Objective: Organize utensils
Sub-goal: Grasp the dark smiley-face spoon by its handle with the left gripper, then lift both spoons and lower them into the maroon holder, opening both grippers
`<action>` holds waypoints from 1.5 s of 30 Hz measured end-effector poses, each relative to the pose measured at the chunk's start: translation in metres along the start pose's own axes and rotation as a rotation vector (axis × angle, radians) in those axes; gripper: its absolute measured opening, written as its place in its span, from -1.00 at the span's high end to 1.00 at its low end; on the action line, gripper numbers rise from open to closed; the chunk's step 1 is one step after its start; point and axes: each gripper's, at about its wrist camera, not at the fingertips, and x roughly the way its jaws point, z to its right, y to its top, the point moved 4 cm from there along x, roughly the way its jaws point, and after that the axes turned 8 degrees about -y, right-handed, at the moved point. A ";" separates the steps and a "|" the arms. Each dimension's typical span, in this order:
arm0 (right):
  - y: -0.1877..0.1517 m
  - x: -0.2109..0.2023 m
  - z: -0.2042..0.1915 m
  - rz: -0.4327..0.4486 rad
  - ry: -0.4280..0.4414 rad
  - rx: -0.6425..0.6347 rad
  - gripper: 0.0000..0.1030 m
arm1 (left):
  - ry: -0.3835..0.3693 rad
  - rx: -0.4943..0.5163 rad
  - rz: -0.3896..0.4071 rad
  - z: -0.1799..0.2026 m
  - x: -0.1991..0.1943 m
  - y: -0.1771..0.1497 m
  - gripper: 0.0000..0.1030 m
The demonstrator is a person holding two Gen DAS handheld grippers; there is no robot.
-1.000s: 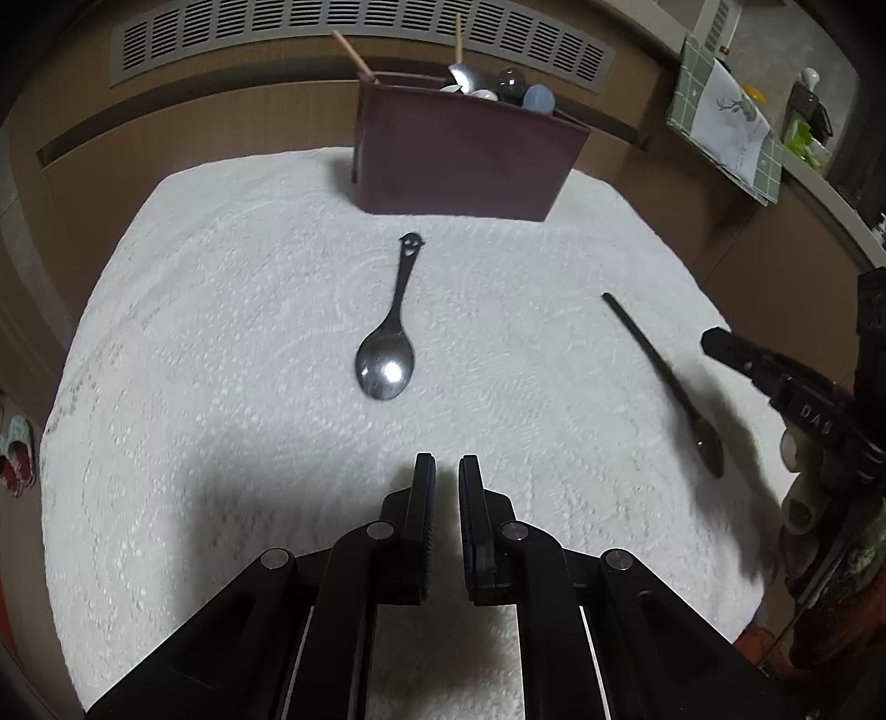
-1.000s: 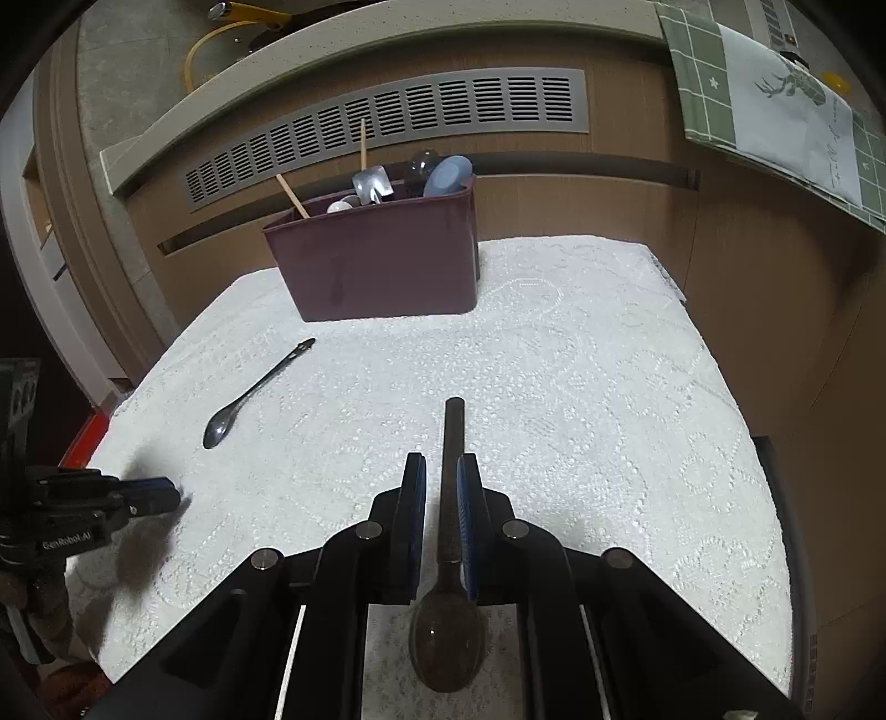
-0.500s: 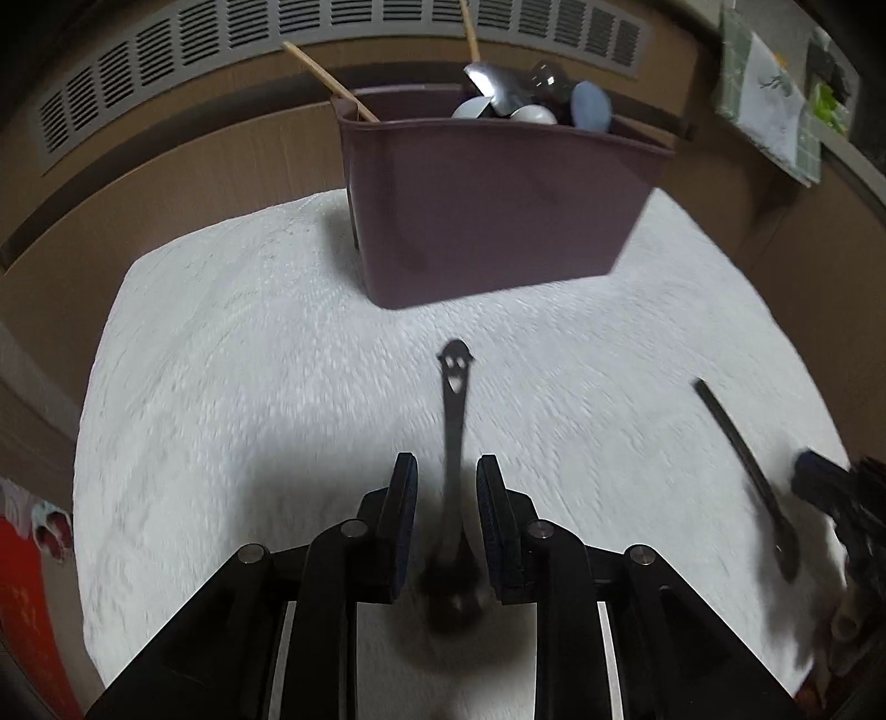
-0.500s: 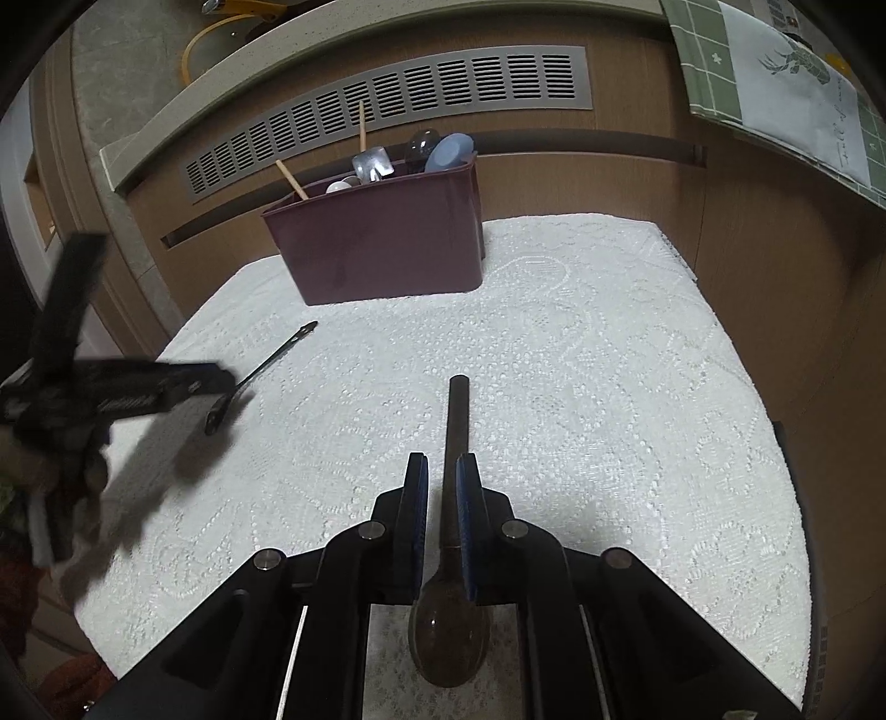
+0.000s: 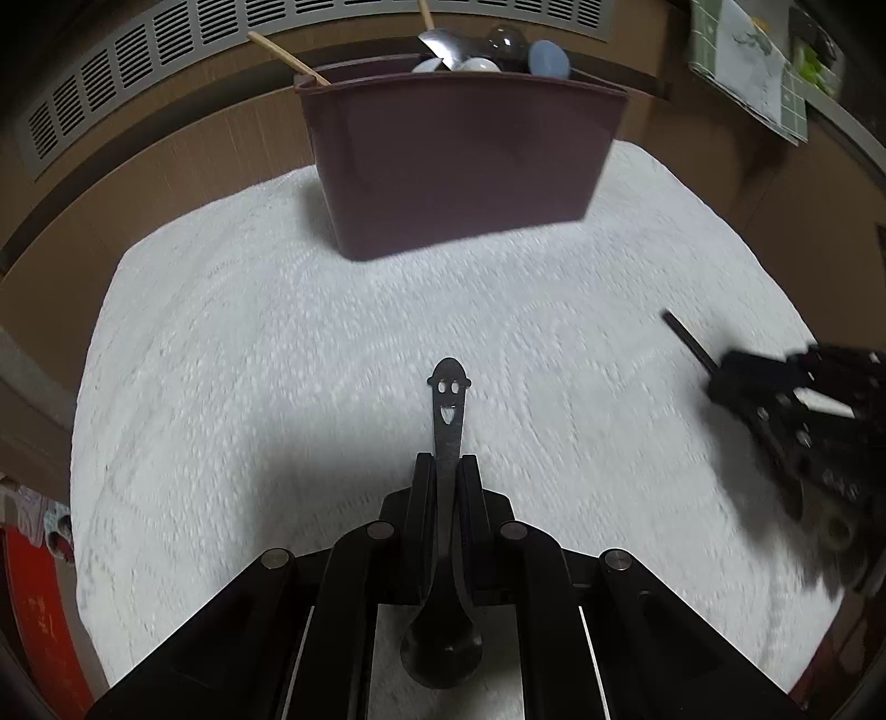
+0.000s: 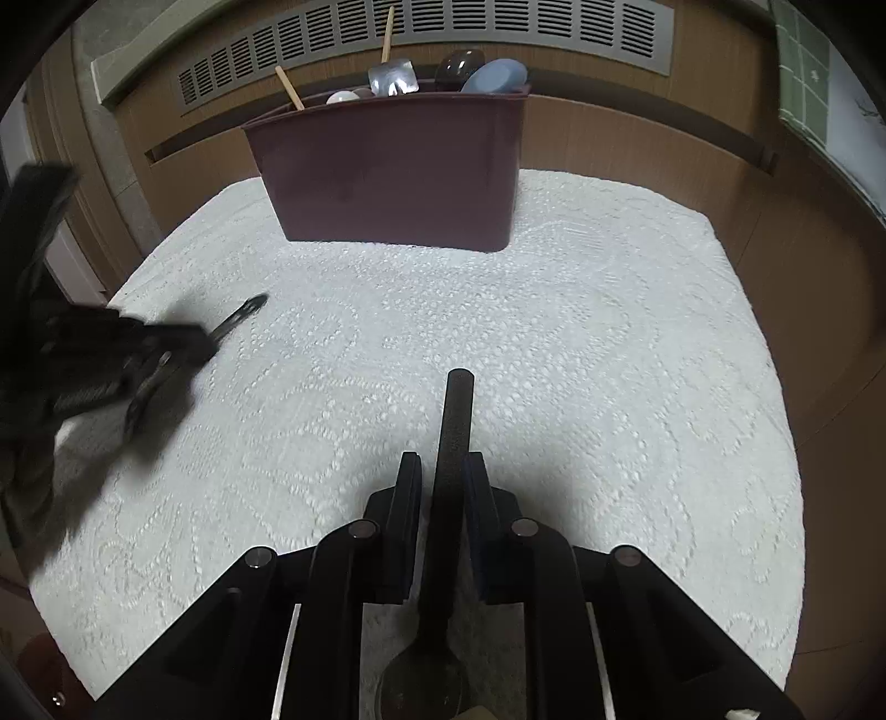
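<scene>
My left gripper [image 5: 446, 462] is shut on a metal spoon with a smiley-face handle [image 5: 447, 410]; its bowl hangs below the fingers, the handle points toward the maroon utensil bin [image 5: 459, 160]. My right gripper [image 6: 443, 462] is shut on a dark straight-handled spoon [image 6: 457, 415], handle forward, bowl under the fingers. The bin [image 6: 393, 166] stands at the back of the white cloth and holds several utensils. Each gripper shows in the other's view: the right one [image 5: 714, 376] at the right, the left one [image 6: 205, 343] at the left, both blurred.
A white lace cloth [image 6: 609, 360] covers the table, with wooden panels and a vent grille [image 6: 443, 27] behind. A green-checked towel [image 5: 747, 61] hangs at the far right. The table edge drops off at left and right.
My left gripper moved forward over the smiley spoon, closed on it and lifted it. My right gripper carried the dark spoon closer to the bin.
</scene>
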 end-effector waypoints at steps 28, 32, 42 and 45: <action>0.014 -0.088 0.025 0.269 0.050 0.111 0.78 | -0.175 -0.171 0.178 0.007 -0.040 0.018 0.83; 0.015 -0.089 0.030 0.282 0.051 0.138 0.78 | -0.191 -0.204 0.315 0.009 -0.071 0.017 0.83; 0.051 -0.092 0.023 0.373 0.083 0.152 0.78 | -0.179 -0.182 0.477 -0.003 -0.095 0.049 0.98; 0.071 -0.094 0.022 0.404 0.066 0.127 0.78 | -0.191 -0.200 0.475 -0.014 -0.090 0.057 0.98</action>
